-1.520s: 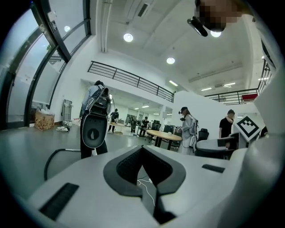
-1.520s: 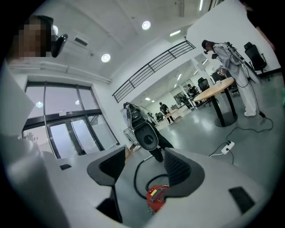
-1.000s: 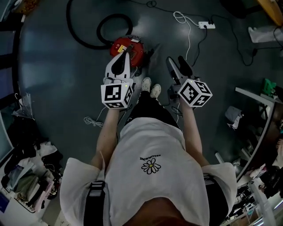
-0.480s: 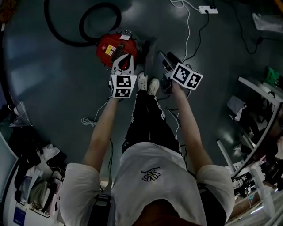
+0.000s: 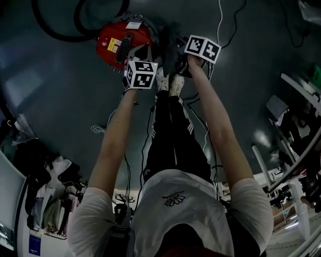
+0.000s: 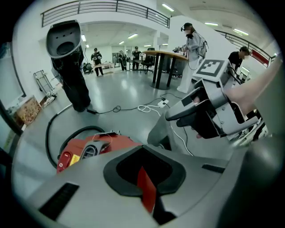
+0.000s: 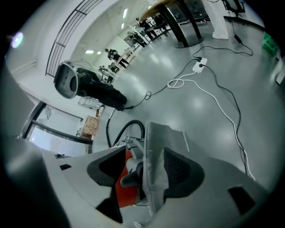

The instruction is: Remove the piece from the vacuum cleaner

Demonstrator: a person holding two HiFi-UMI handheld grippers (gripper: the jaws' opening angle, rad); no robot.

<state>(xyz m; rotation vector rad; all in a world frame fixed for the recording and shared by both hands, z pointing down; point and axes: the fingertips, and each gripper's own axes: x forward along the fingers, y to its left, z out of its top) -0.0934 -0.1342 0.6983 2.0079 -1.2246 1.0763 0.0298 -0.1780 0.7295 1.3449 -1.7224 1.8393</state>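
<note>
Right tool (image 7: 144, 167) seemingly straddles the grey piece (image 7: 156, 136).

Floor (image 5: 60, 110), grey and glossy, is carrying a red vacuum cleaner (image 5: 118, 40), with its black hose (image 6: 48, 143) lying looped behind it. A grey piece (image 7: 156, 147) is standing upright just beside the cleaner. A white cable (image 7: 178, 83) and power strip (image 7: 199, 66) are lying farther off. A cardboard box (image 6: 26, 111) is sitting by the wall.

Your head view is dim and murky. Your gripper views are bright under ceiling lights (image 6: 168, 7), with sheen on the floor (image 7: 222, 80), fisheye-bent, black at the corners.
</note>
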